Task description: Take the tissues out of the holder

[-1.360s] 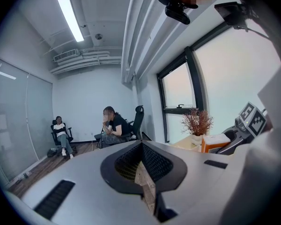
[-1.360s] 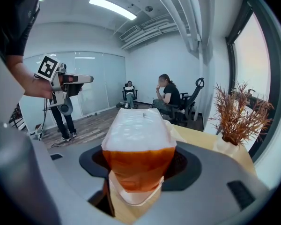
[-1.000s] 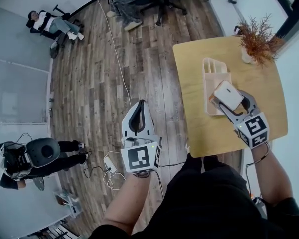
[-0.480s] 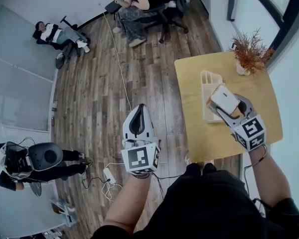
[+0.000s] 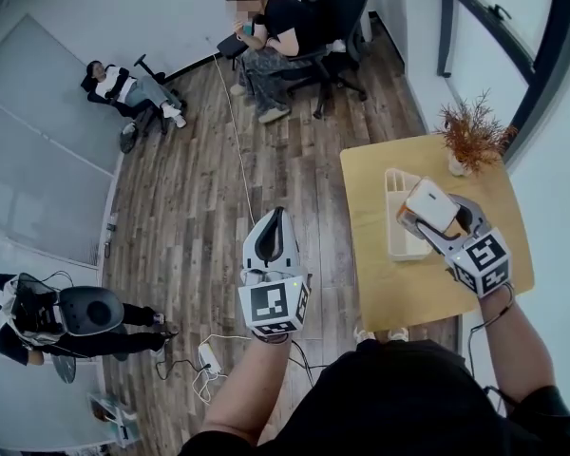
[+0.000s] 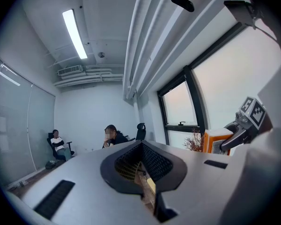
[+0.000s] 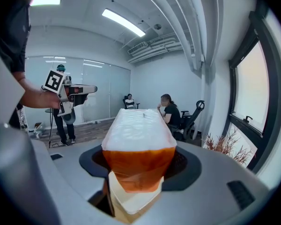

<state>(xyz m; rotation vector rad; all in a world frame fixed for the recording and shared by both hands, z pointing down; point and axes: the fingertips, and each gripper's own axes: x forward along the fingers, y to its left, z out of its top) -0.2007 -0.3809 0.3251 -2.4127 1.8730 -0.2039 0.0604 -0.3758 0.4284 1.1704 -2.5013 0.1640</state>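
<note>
The right tool (image 5: 437, 214) is gripping the tissue pack (image 5: 427, 200): its jaws are standing rather wide and are pressing on the two long sides of the pack, which is white on top and orange on the side. In the right gripper view the pack is pointing out into the room with nothing around it, so it is hanging free of the holder (image 5: 400, 218); in the head view it is covering the right edge of that holder. The left tool (image 5: 277, 216) is hovering over the floor (image 5: 199, 207), well apart from the worktop (image 5: 399, 283), with its jaws closed together and nothing between them. The worktop is a small square one of light yellow wood, standing near a window (image 5: 513, 55) with a dark frame. The floor is made of grey-brown wood planks, and a white cable (image 5: 236, 136) is running across it. The holder is a pale, long box lying on the worktop, and narrow slots are showing at its far end. A dried plant (image 5: 470, 133) in a small white pot is standing at the far corner of the worktop, near the holder but not touching it. A seated person (image 5: 271, 31) is sitting on a black office chair (image 5: 347, 12) by the far wall.
</note>
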